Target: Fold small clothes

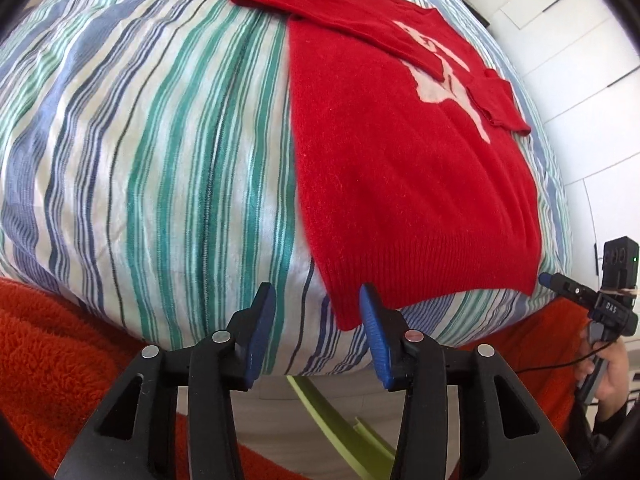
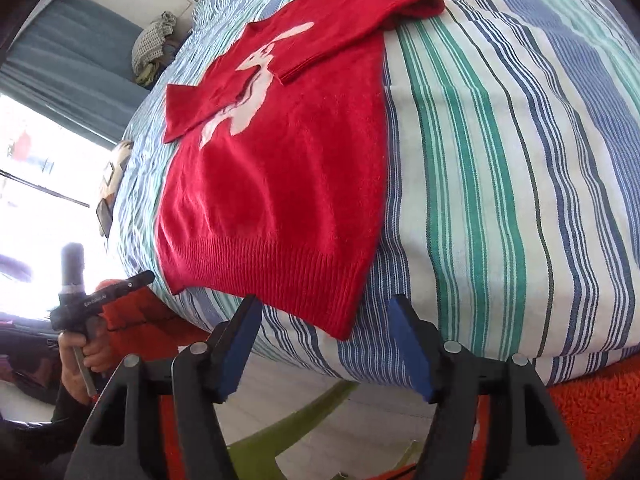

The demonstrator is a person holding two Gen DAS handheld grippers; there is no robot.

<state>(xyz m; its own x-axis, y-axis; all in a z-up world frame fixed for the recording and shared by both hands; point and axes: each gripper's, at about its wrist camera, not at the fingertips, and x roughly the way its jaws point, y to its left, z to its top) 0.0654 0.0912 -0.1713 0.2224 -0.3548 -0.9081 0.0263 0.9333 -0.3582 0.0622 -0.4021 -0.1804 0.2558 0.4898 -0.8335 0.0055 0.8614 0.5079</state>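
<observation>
Sweater [image 1: 400, 184] flat on striped bedcover [image 1: 140, 160], red knit, pale animal figure on the chest, both sleeves already laid inward across it. Ribbed hem [image 2: 280, 268] nearest, running along the bed's near edge.

Left gripper [image 1: 316, 332] just off the hem's left corner, jaws parted, blue pads bare, nothing held. Right gripper [image 2: 326, 344] likewise by the hem's right corner, jaws wider apart, also empty. Both angled down at the cloth, neither touching it.

Likely step in hand: taking the hem at its two corners for the bottom-to-top fold. To do well: bite each corner through both knit layers, well onto the ribbing rather than its last threads; close both sides alike; lift just clear of the bedcover without catching the striped cloth underneath; carry the hem evenly toward the neckline [image 1: 400, 4], corners level, so the sleeves stay tucked and the side edges line up. Soft knit, prone to sag in the middle, so slight outward tension between the two grips.

Farther off: folded sleeve cuffs [image 2: 188, 116] over the figure, then the collar end.

Writing: small white letters on the other gripper's body in each view, seemingly "DAS" on the right one; the left's too blurred to read.
</observation>
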